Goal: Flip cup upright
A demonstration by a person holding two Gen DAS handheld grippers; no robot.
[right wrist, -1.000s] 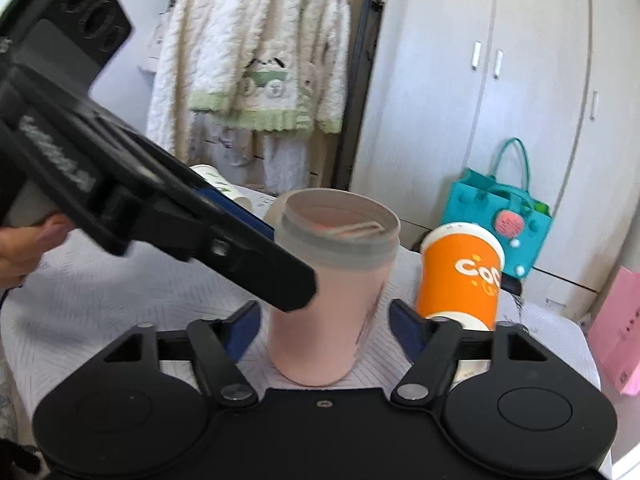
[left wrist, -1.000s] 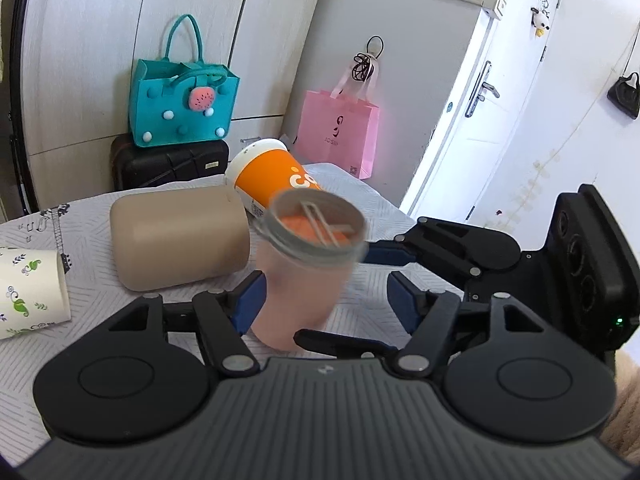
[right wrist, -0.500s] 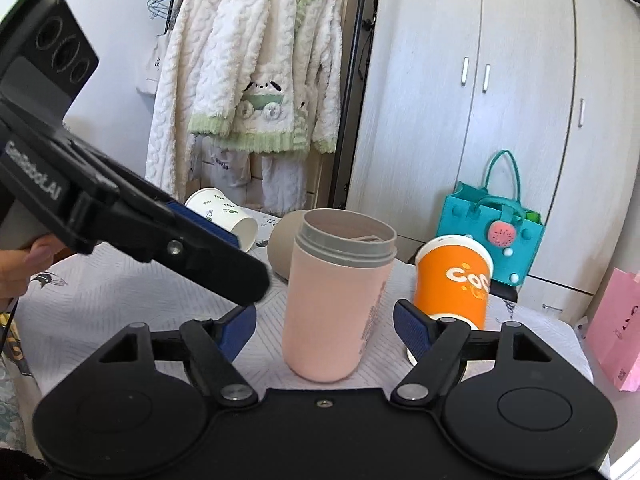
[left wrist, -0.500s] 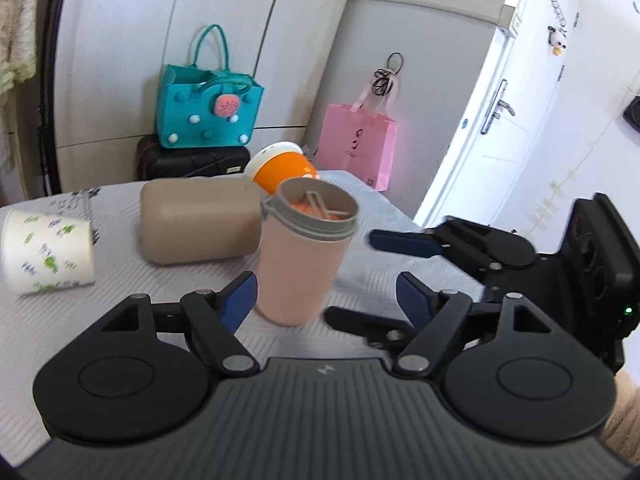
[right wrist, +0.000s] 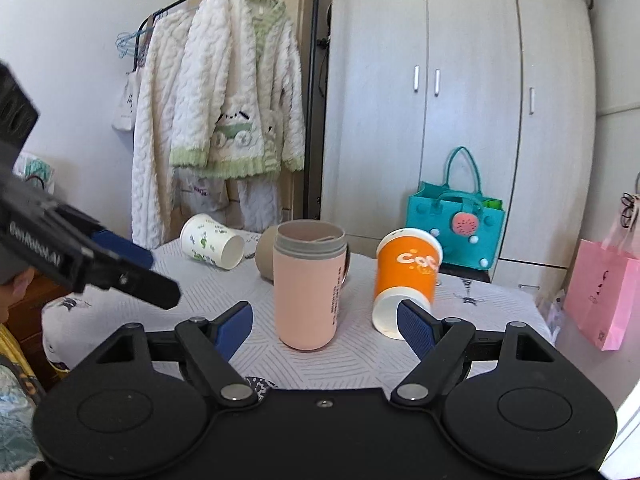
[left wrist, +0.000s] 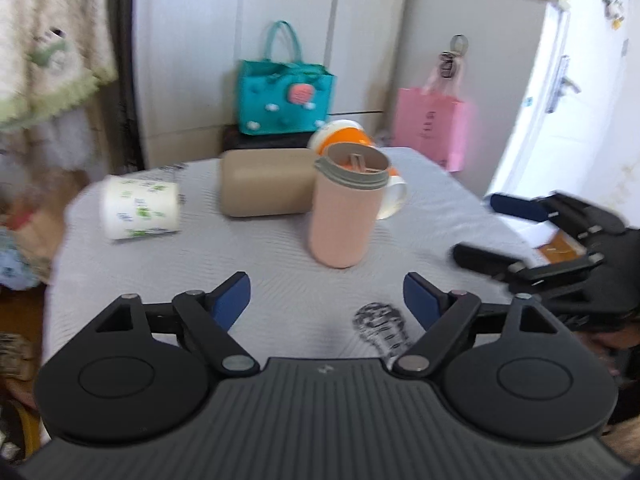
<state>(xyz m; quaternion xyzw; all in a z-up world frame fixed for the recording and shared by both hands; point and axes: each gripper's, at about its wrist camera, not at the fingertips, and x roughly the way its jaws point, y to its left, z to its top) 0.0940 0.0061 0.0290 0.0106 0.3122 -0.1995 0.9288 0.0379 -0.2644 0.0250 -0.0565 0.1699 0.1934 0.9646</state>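
A pink cup with a grey rim (left wrist: 344, 208) stands upright on the table, mouth up; it also shows in the right wrist view (right wrist: 308, 288). My left gripper (left wrist: 326, 300) is open and empty, pulled back from the cup. My right gripper (right wrist: 324, 324) is open and empty, just in front of the cup. Each gripper shows in the other's view: the right one (left wrist: 516, 232) at the right, the left one (right wrist: 132, 268) at the left.
A tan cup (left wrist: 266, 186) lies on its side behind the pink cup. A white paper cup with green print (left wrist: 140, 212) lies on its side at the left. An orange paper cup (right wrist: 406, 280) stands tilted, mouth down. The table (left wrist: 248, 264) has a grey patterned cloth.
Both grippers have drawn back from the pink cup, which now stands free and upright on the table. The left wrist view has pulled back and swung left.
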